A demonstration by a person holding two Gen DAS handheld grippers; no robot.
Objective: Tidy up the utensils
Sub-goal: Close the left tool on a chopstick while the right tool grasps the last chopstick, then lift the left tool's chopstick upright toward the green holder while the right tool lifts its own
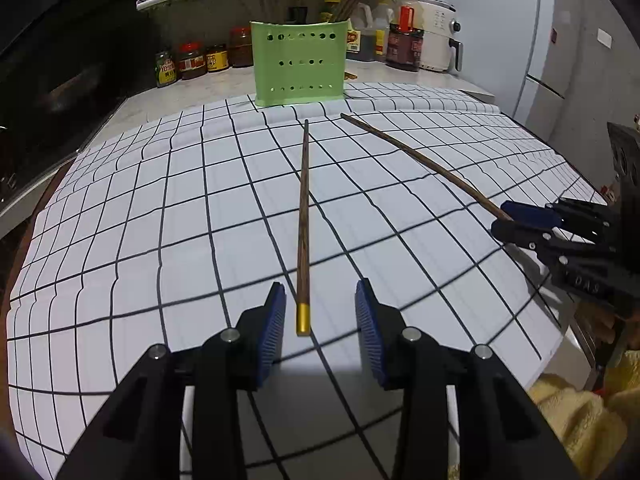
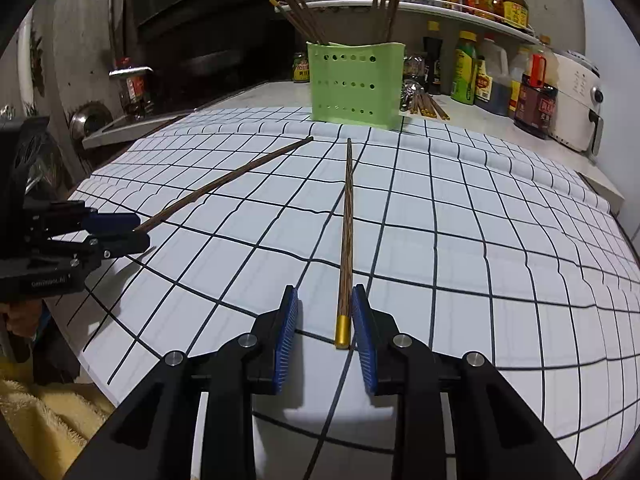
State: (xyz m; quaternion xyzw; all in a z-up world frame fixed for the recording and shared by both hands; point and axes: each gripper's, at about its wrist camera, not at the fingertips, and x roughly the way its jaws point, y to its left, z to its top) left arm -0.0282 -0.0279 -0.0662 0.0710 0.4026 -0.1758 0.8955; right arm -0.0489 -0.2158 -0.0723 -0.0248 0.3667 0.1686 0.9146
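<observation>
- Both chopsticks lie on the gridded tabletop, tips toward the green holder.
- Left gripper jaws released around the left chopstick's gold end.
- Right gripper jaws loose; one pad seems to touch the right chopstick.
- Likely next: clench, lift, drop them in the holder.

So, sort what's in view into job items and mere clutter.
Job: middle chopstick, slanted chopstick, green holder.
Clutter: sauce jars, air fryer.
</observation>
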